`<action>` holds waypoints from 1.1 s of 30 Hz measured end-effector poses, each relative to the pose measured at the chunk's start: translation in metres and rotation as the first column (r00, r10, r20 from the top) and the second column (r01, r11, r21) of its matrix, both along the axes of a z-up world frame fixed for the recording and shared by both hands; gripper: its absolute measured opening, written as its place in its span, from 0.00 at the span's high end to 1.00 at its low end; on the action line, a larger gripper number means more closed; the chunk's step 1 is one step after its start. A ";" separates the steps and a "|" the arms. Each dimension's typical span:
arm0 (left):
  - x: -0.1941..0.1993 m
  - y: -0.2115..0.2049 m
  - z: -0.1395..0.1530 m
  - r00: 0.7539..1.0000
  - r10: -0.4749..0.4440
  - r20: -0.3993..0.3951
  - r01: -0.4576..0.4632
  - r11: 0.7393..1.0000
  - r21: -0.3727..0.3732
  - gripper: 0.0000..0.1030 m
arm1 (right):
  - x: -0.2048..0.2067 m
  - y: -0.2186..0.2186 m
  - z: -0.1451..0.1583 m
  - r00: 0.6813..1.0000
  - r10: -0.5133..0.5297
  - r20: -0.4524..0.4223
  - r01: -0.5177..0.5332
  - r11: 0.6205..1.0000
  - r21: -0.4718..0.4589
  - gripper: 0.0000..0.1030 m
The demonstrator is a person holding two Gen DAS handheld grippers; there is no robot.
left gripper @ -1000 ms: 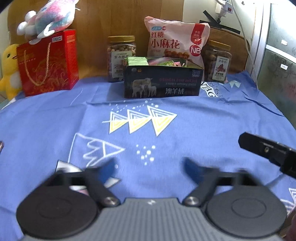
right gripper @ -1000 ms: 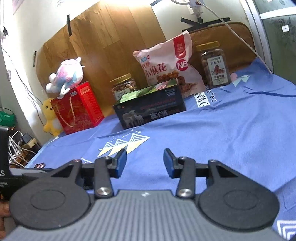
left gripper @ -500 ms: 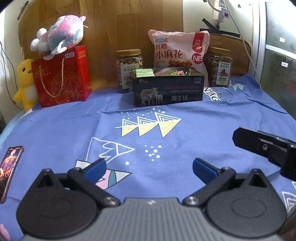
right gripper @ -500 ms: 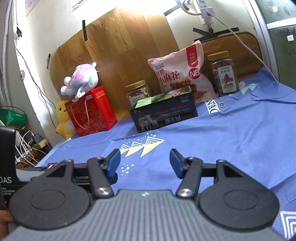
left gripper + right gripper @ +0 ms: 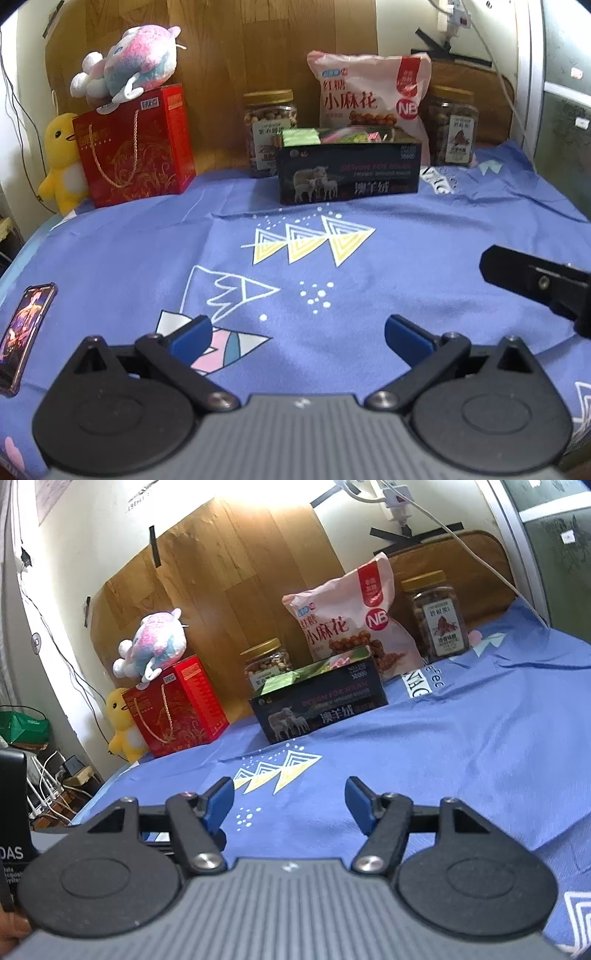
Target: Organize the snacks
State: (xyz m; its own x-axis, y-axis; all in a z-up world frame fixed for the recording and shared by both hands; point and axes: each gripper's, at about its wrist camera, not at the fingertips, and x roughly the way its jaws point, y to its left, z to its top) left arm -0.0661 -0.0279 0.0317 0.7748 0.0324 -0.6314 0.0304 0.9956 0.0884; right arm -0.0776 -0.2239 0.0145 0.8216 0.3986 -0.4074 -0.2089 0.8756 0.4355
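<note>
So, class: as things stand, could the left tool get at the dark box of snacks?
Probably yes. The left tool stands open and empty, and only bare blue cloth lies between it and the dark box. The right tool, opening, sits off to the side.

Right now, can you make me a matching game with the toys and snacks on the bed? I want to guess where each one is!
Things:
1. pastel plush toy
2. yellow duck
3. pink snack bag
4. phone

Places:
A. standing behind the dark box
B. flat on the blue sheet, left edge
C. on top of the red gift box
D. to the left of the red gift box

Pairs: 1-C, 2-D, 3-A, 4-B
</note>
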 end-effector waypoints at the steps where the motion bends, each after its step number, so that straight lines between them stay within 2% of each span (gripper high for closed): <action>1: 0.001 -0.001 -0.001 1.000 0.000 -0.011 0.000 1.000 0.006 0.00 | 0.001 0.000 -0.001 1.000 -0.001 -0.003 0.001 1.000 0.001 0.32; 10: 0.010 -0.007 -0.014 0.997 -0.005 -0.072 0.009 0.999 0.048 0.00 | 0.005 -0.004 -0.008 0.999 -0.019 -0.035 0.020 1.000 0.018 0.29; 33: 0.021 -0.011 -0.024 0.990 -0.028 -0.139 0.036 0.998 0.051 0.00 | 0.012 -0.007 -0.016 0.996 -0.038 -0.077 0.041 0.998 0.043 0.28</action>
State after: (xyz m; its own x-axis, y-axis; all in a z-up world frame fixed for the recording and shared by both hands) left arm -0.0452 -0.0388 0.0072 0.6817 0.0452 -0.7302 0.0777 0.9880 0.1336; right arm -0.0660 -0.2308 -0.0015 0.8046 0.3855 -0.4516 -0.1391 0.8618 0.4878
